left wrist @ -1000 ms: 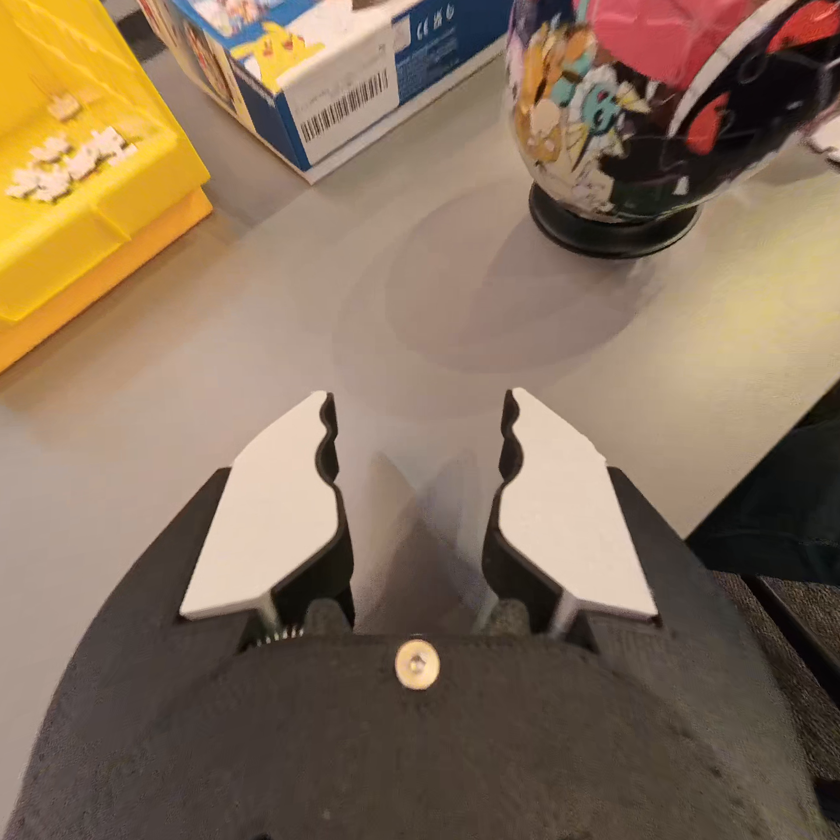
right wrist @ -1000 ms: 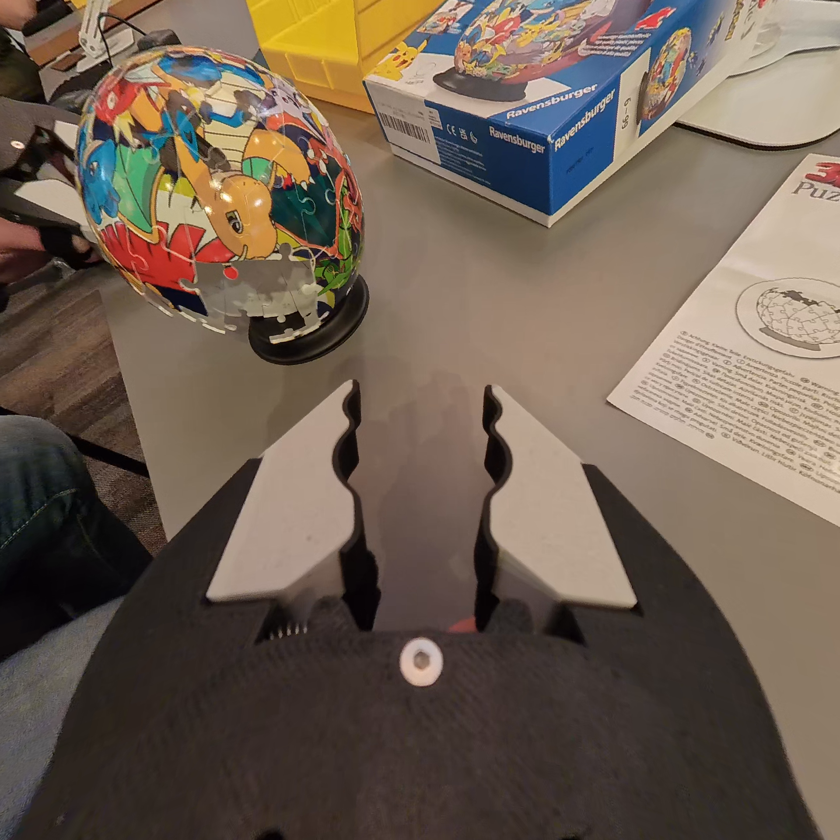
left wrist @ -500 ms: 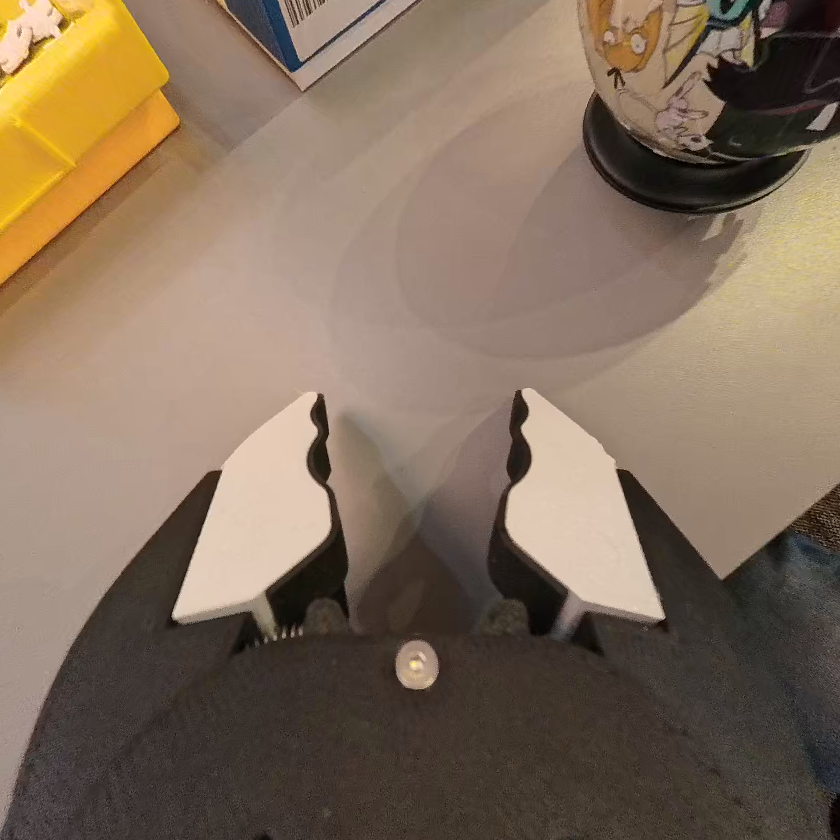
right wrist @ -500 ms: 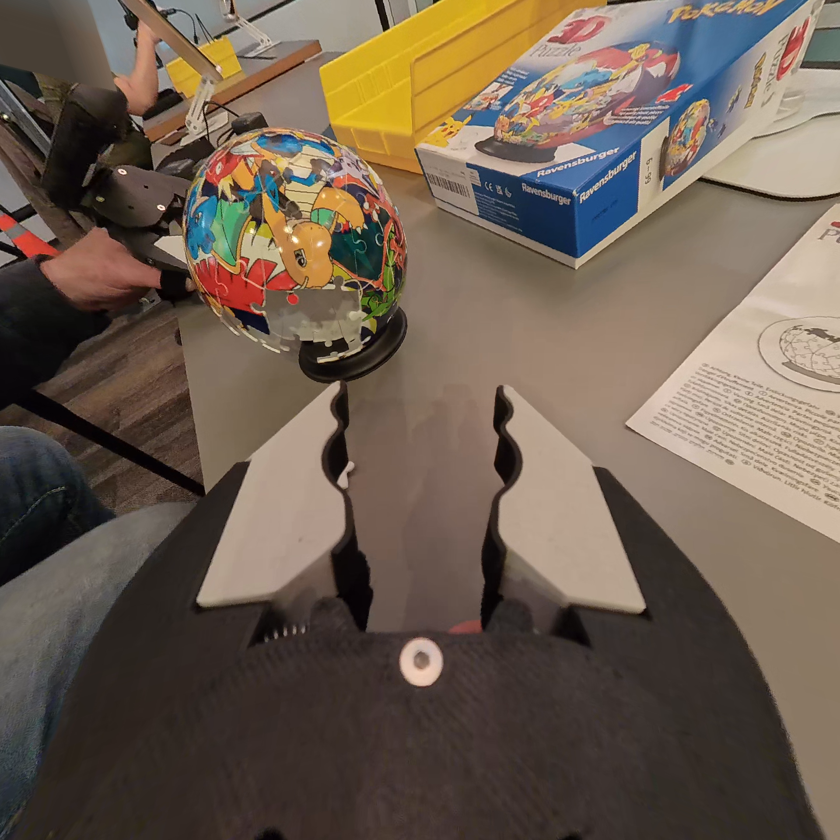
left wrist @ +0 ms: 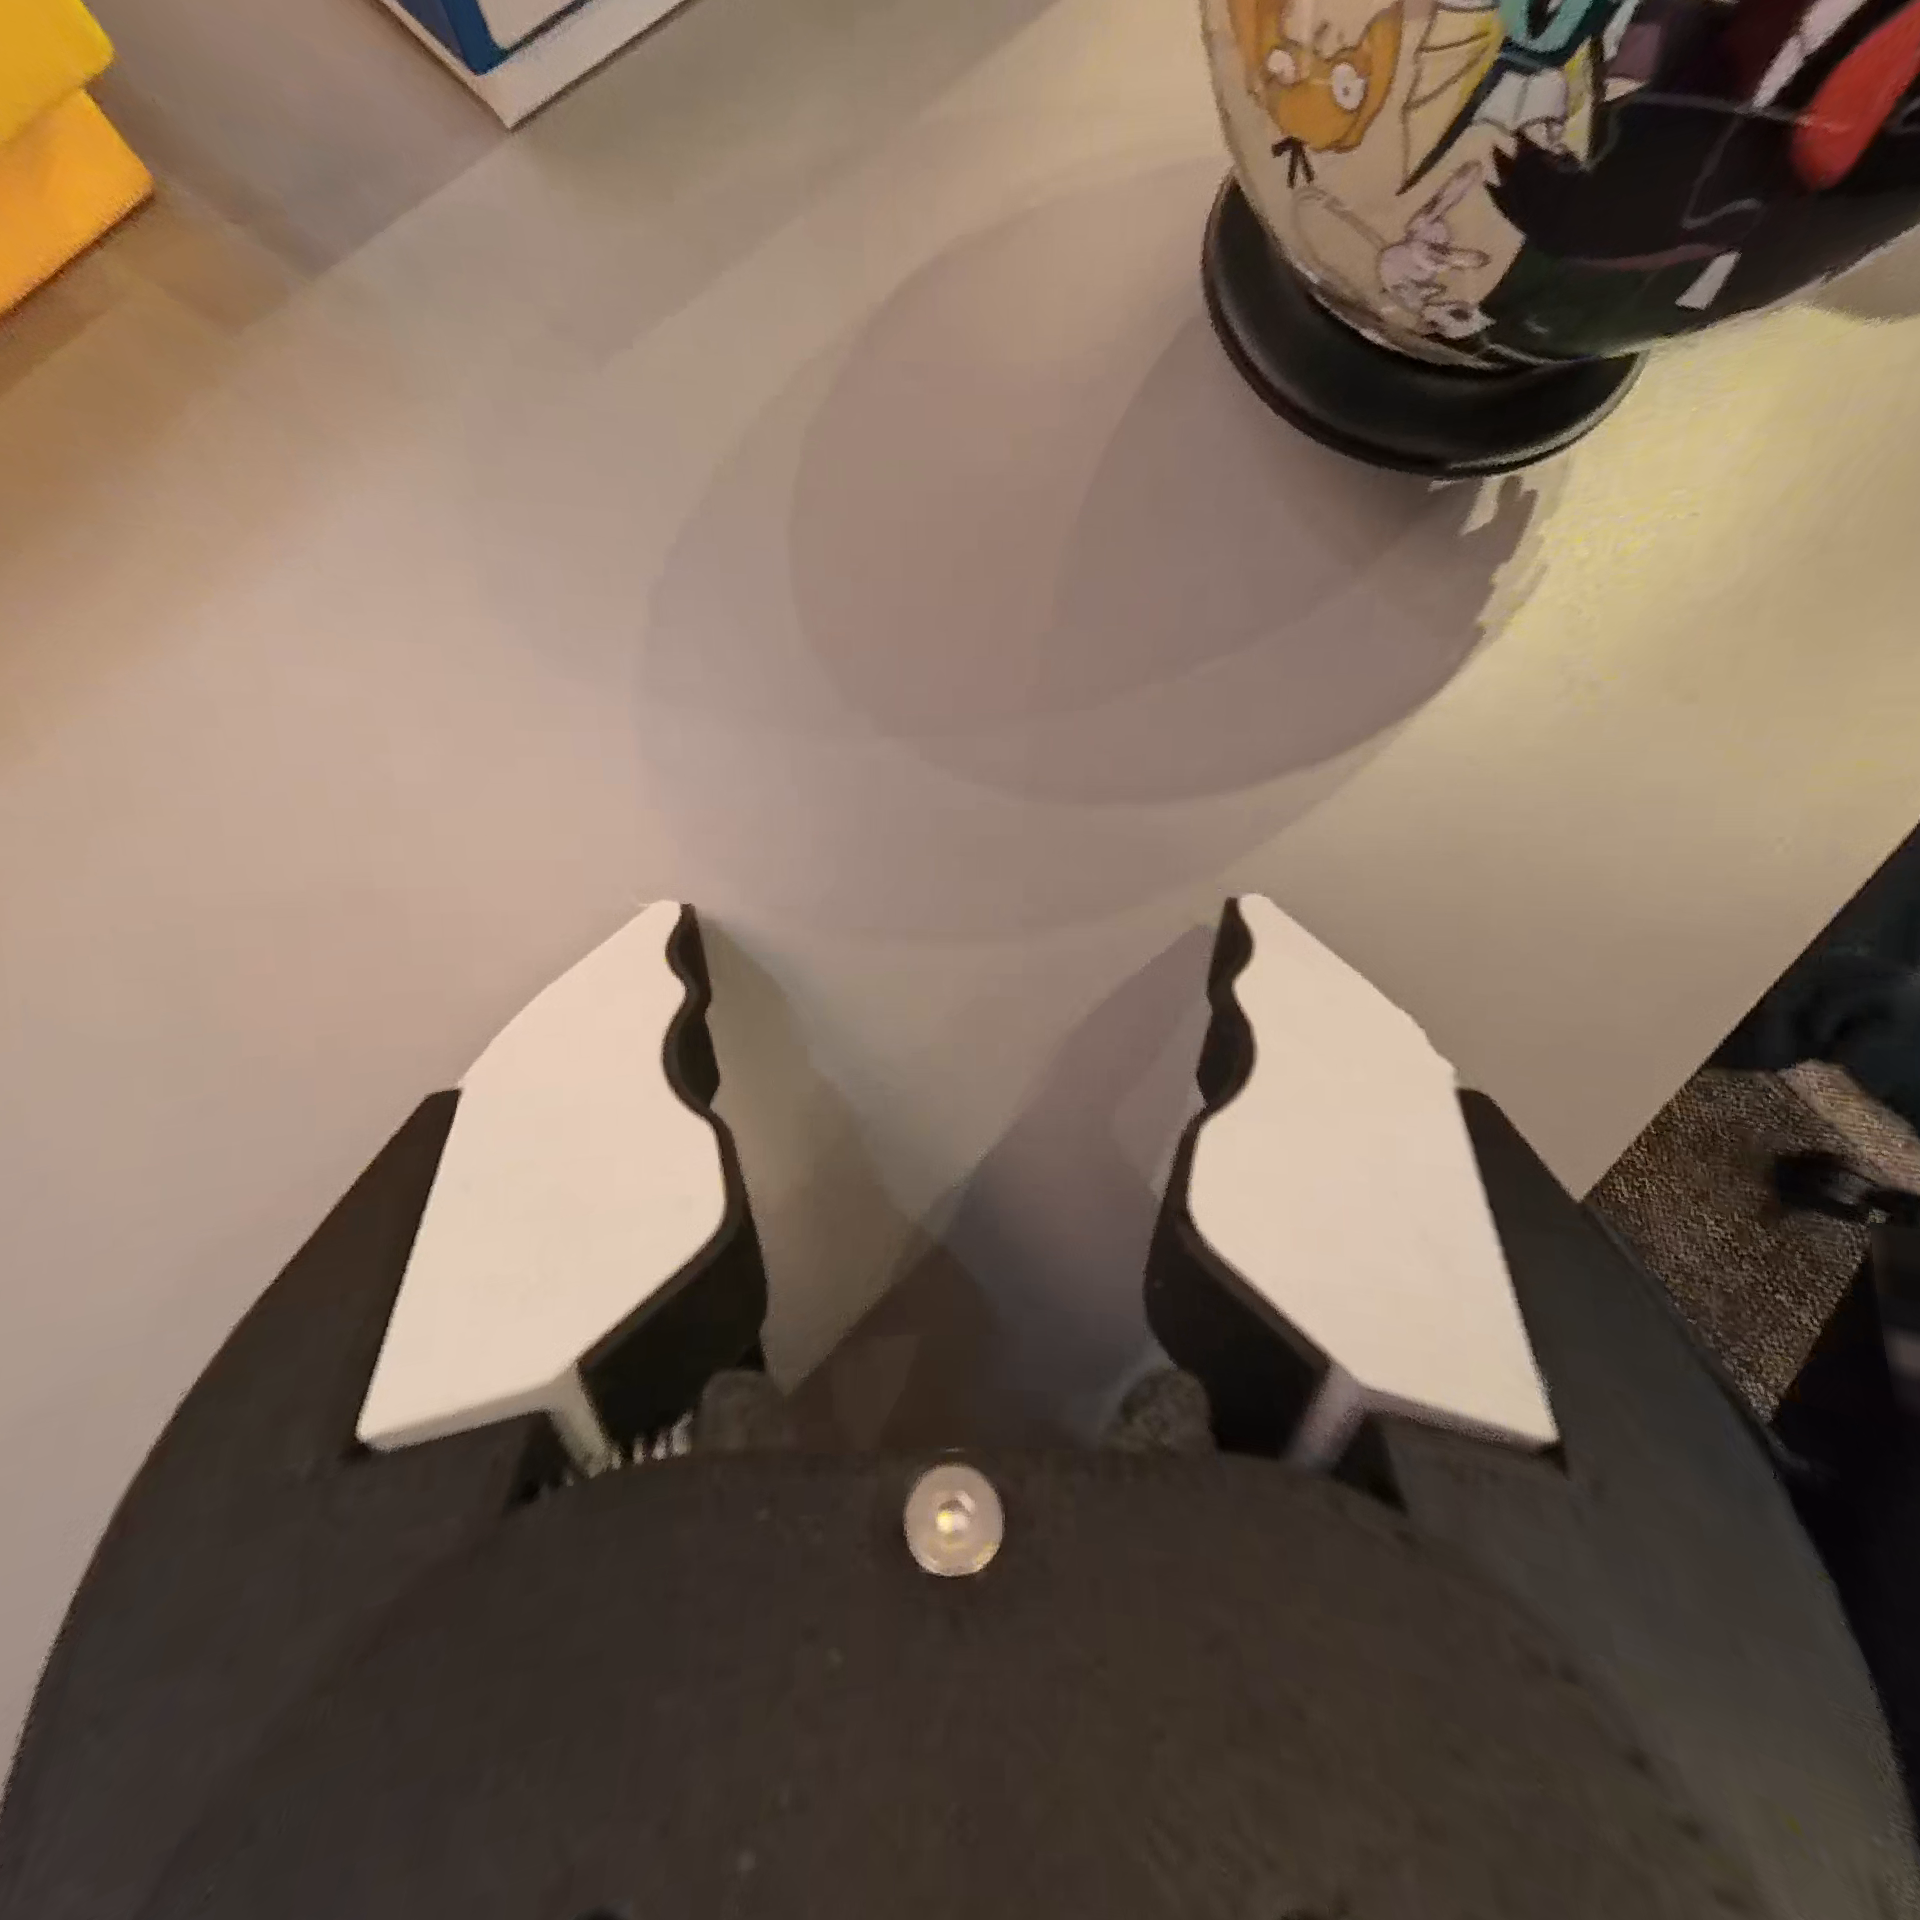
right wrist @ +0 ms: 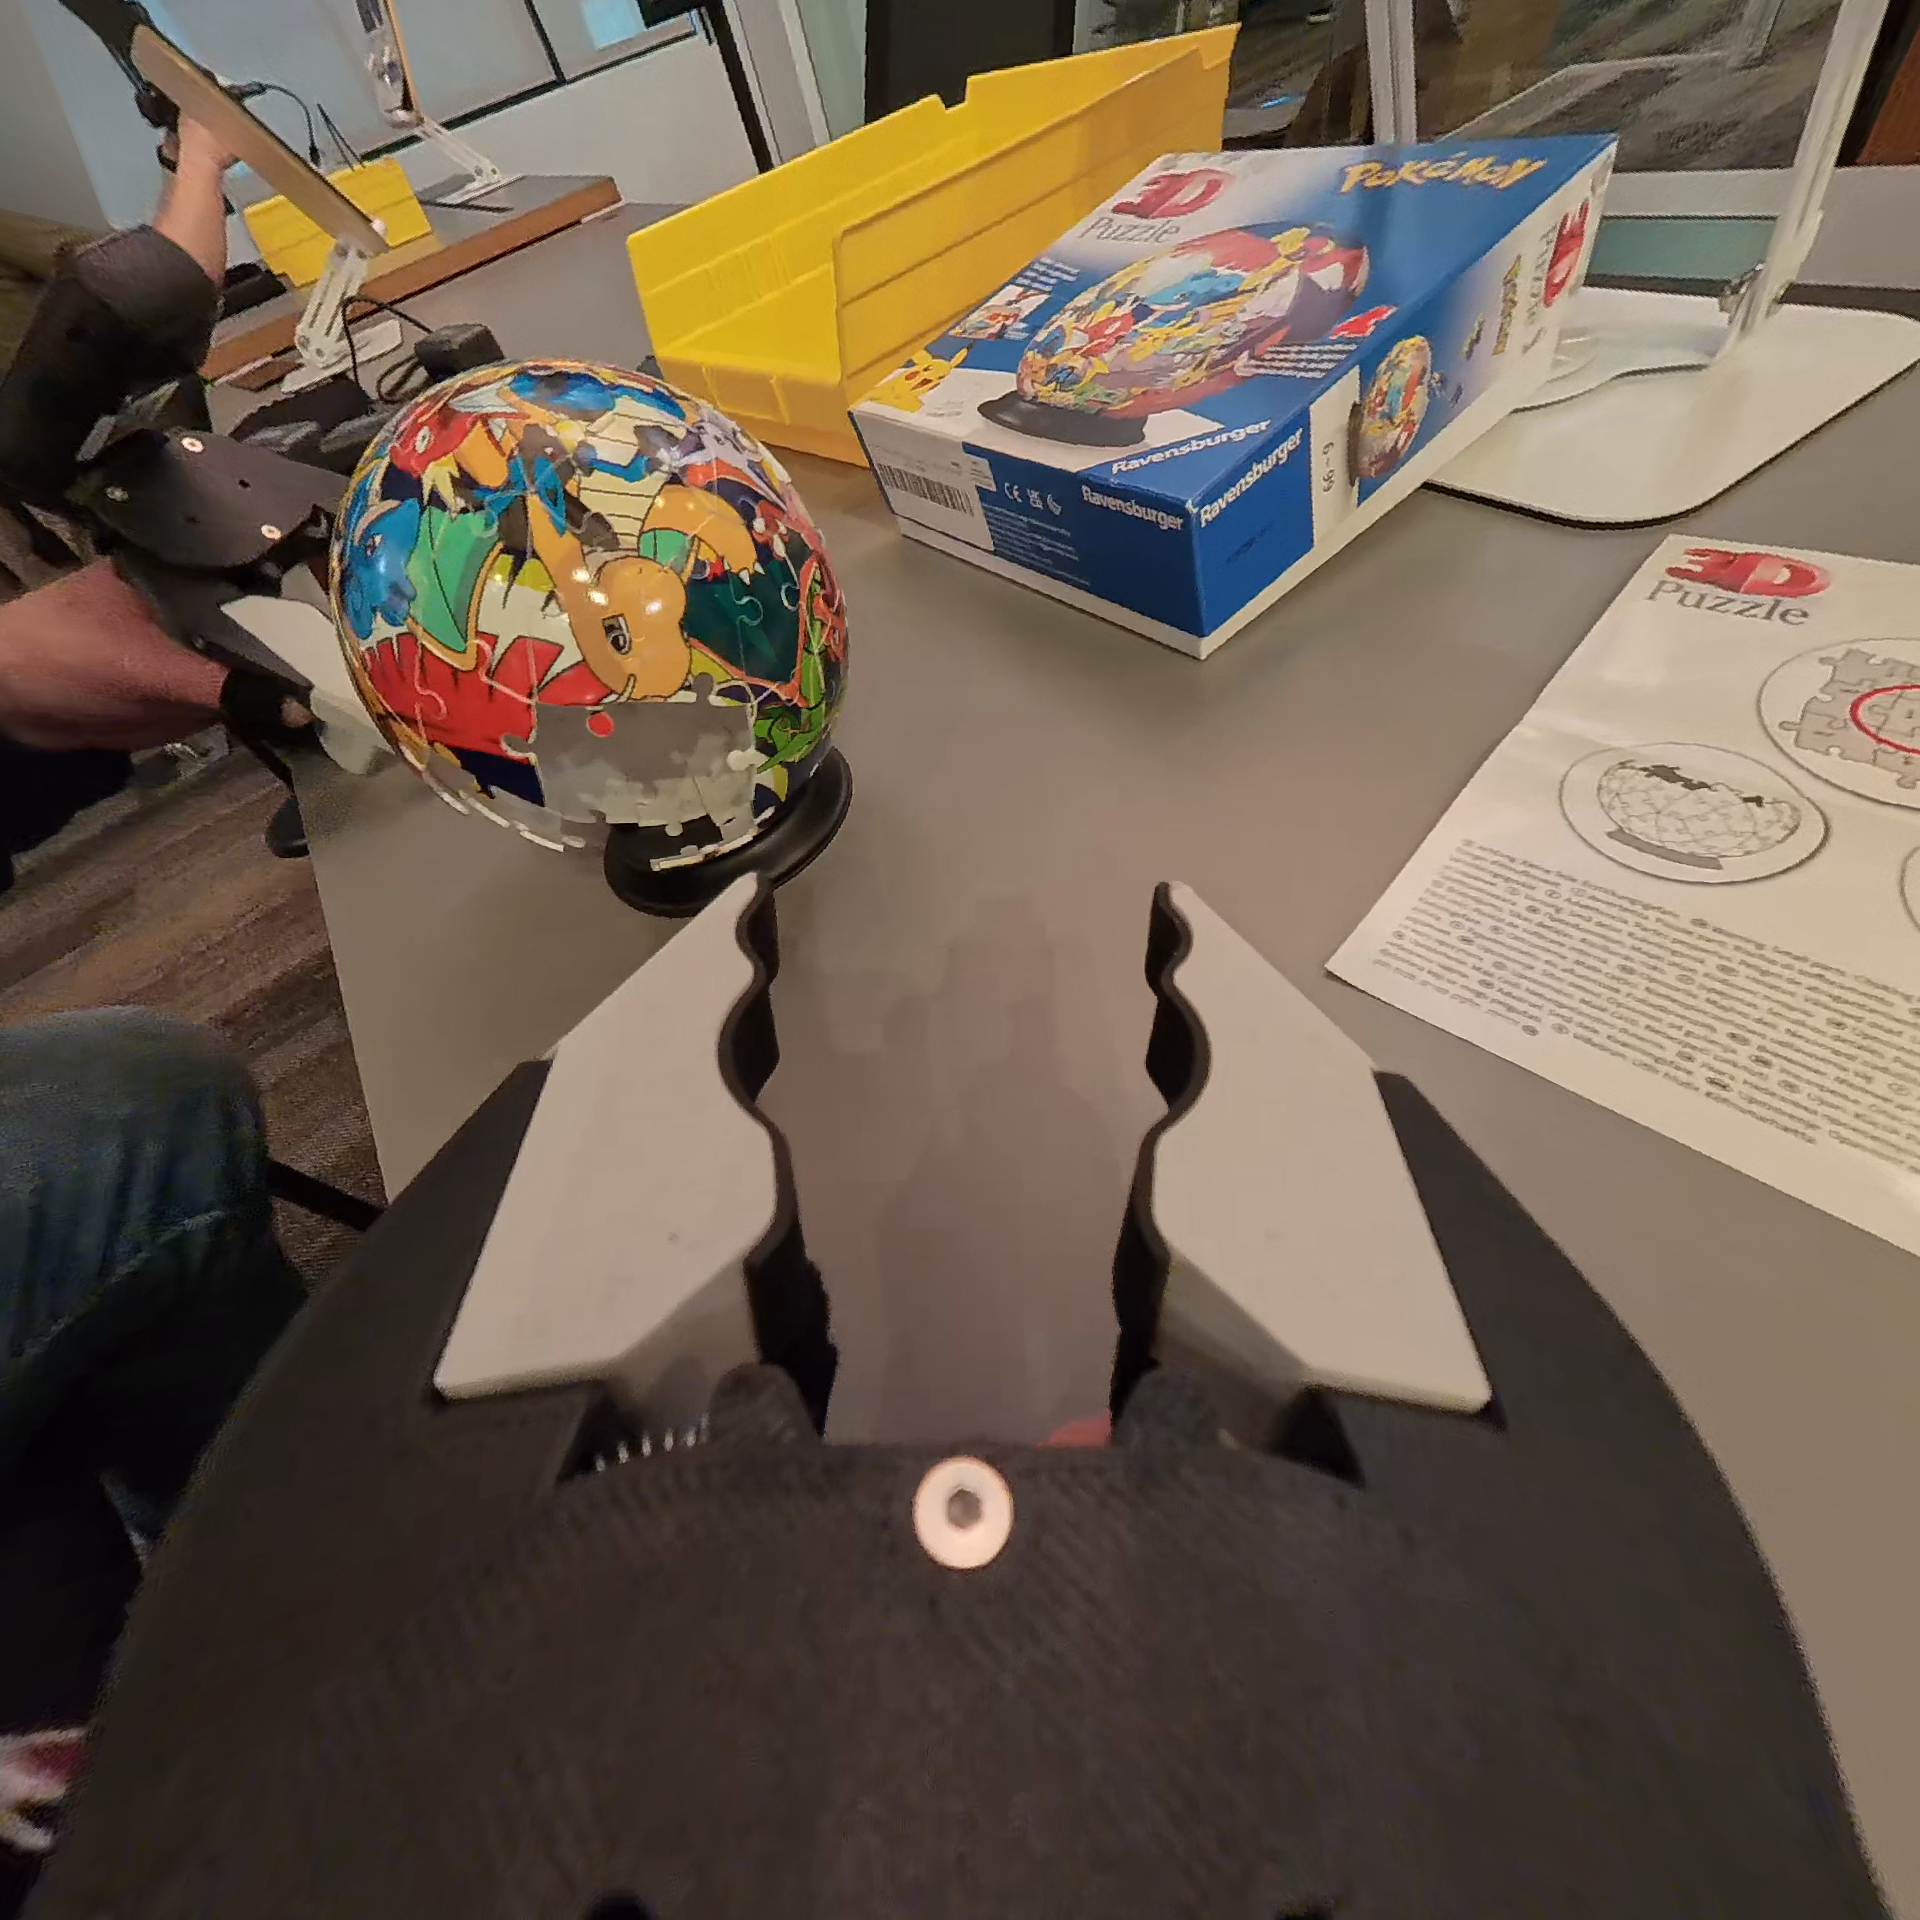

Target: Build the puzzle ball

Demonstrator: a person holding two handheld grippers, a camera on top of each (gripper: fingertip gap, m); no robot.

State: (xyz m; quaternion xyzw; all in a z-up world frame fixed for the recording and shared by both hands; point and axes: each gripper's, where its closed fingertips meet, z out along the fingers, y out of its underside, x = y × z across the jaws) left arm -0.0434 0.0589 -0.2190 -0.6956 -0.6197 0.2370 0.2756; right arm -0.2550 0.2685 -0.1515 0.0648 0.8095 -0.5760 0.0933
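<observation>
The colourful puzzle ball [right wrist: 582, 613] sits tilted on its black ring stand [right wrist: 748, 852] near the table's left edge. A grey patch on its lower front shows the backs of pieces. In the left wrist view the ball [left wrist: 1558, 156] and its stand [left wrist: 1403, 395] are at the upper right. My left gripper [left wrist: 956, 914] is open and empty above the bare table, short of the stand. It also shows in the right wrist view [right wrist: 208, 540], held by a hand behind the ball. My right gripper [right wrist: 961, 894] is open and empty, just right of the stand.
A blue puzzle box [right wrist: 1236, 384] and a yellow bin [right wrist: 914, 239] stand behind the ball. An instruction sheet [right wrist: 1704, 862] lies at the right. A white stand base [right wrist: 1683, 416] is at the far right. The table edge [left wrist: 1662, 987] runs close on the left gripper's right.
My left gripper has moved forward toward the ball's stand and opened wider. My right gripper has drawn back and tilted up, with the ball now higher and smaller in its view.
</observation>
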